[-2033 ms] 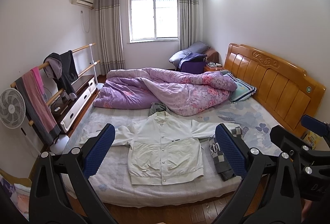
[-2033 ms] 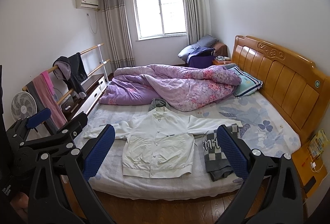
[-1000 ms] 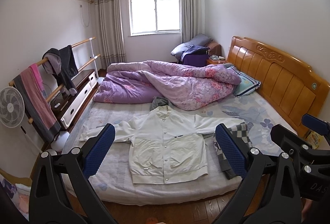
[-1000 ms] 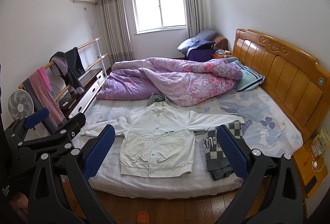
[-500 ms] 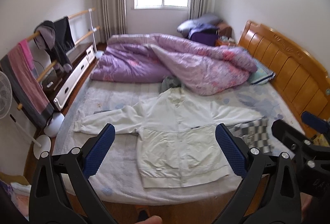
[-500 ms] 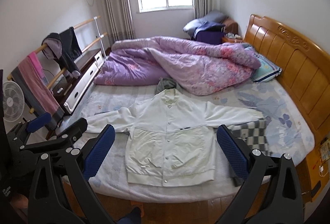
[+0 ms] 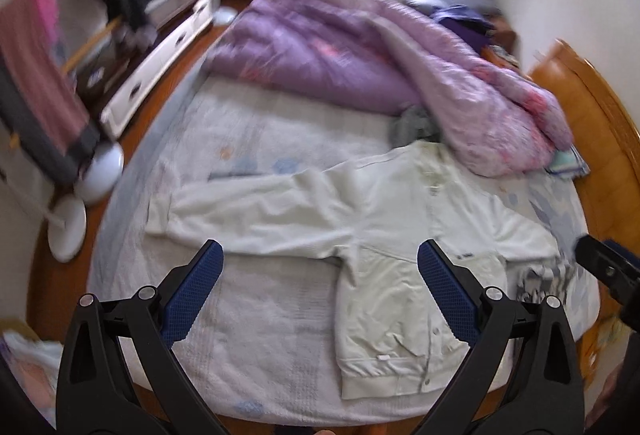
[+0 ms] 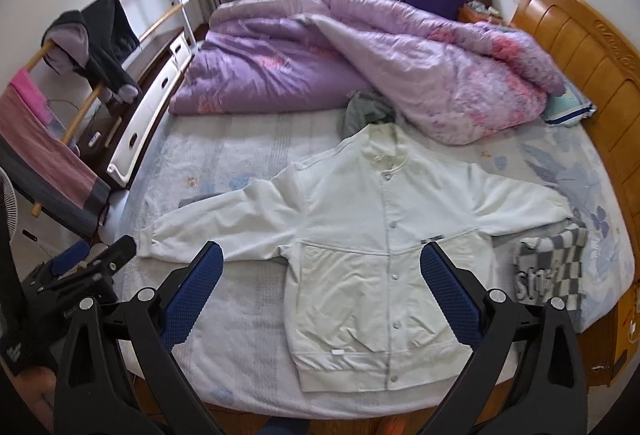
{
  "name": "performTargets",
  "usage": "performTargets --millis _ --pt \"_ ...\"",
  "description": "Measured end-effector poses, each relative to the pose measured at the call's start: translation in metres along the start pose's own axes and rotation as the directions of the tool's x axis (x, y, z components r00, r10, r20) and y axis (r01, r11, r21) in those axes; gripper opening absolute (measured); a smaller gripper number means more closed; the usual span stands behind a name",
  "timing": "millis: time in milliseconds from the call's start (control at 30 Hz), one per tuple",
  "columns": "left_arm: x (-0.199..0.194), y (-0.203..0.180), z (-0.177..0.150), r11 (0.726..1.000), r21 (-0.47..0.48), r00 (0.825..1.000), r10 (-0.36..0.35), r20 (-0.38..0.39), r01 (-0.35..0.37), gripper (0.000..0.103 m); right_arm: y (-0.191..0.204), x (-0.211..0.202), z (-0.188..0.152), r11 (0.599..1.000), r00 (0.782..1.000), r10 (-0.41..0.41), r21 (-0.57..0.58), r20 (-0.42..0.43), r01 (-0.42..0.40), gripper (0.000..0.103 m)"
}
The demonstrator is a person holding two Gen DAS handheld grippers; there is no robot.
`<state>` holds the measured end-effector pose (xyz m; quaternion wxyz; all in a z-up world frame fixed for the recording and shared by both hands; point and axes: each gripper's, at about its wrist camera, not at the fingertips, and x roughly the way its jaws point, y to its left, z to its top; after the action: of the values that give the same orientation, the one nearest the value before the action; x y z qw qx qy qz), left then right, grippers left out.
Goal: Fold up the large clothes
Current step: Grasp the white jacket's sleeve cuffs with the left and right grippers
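Note:
A white snap-button jacket lies flat, face up, on the bed, sleeves spread to both sides, hem toward me. It also shows in the blurred left wrist view. My left gripper is open and empty above the bed's near edge, over the jacket's left sleeve. My right gripper is open and empty above the jacket's lower half. The left gripper also shows at the left edge of the right wrist view.
A purple quilt is heaped at the back of the bed. A folded checkered garment lies right of the jacket. A wooden headboard is at the right. A clothes rail, white cabinet and fan stand at the left.
Both grippers have moved closer to the bed and tilted down toward the jacket. The left view has swung left and is blurred by motion. The jacket has not moved.

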<state>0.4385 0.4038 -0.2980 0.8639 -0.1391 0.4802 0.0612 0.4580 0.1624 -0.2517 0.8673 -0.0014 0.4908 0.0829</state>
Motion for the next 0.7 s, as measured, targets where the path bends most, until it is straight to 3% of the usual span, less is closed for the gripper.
performTargets --millis 100,233,300,367,433,533,600,633,667,700 --pt "0.052 0.057 0.003 0.990 -0.139 0.998 -0.006 -0.058 -0.002 0.098 0.010 0.045 0.007 1.000 0.999 -0.006 -0.003 -0.039 0.006 0.095" --pt "0.123 0.150 -0.014 0.923 -0.375 0.992 0.043 -0.121 -0.086 0.098 0.017 0.109 0.007 1.000 0.995 0.021 0.005 -0.096 -0.021 0.095" --pt "0.150 0.192 -0.026 0.878 -0.457 0.986 0.081 -0.148 -0.141 0.098 0.020 0.134 0.005 0.999 0.993 0.032 -0.004 -0.118 -0.032 0.095" --pt "0.177 0.244 -0.040 0.808 -0.552 0.974 0.114 -0.195 -0.206 0.098 0.025 0.163 0.003 0.999 0.990 0.028 -0.031 -0.141 -0.033 0.095" --pt "0.192 0.283 -0.051 0.743 -0.635 0.976 0.117 -0.184 -0.209 0.098 0.028 0.193 0.001 0.998 0.985 0.031 -0.045 -0.167 -0.039 0.095" --pt "0.220 0.315 -0.062 0.686 -0.695 0.976 0.122 -0.180 -0.214 0.097 0.027 0.237 -0.003 0.998 0.977 0.044 -0.039 -0.208 -0.053 0.093" --pt "0.238 0.325 -0.066 0.662 -0.721 0.978 0.111 -0.176 -0.205 0.097 0.024 0.261 -0.007 0.998 0.973 0.053 -0.030 -0.225 -0.062 0.079" --pt "0.248 0.331 -0.068 0.645 -0.744 0.984 0.092 -0.151 -0.174 0.096 0.023 0.271 -0.009 0.997 0.971 0.061 -0.025 -0.233 -0.068 0.077" --pt "0.258 0.336 -0.070 0.631 -0.758 0.986 0.083 -0.147 -0.166 0.094 0.021 0.282 -0.011 0.997 0.968 0.068 -0.016 -0.243 -0.074 0.073" --pt "0.265 0.336 -0.071 0.620 -0.766 0.986 0.079 -0.149 -0.166 0.083 0.019 0.292 -0.013 0.997 0.965 0.073 -0.007 -0.253 -0.077 0.068"
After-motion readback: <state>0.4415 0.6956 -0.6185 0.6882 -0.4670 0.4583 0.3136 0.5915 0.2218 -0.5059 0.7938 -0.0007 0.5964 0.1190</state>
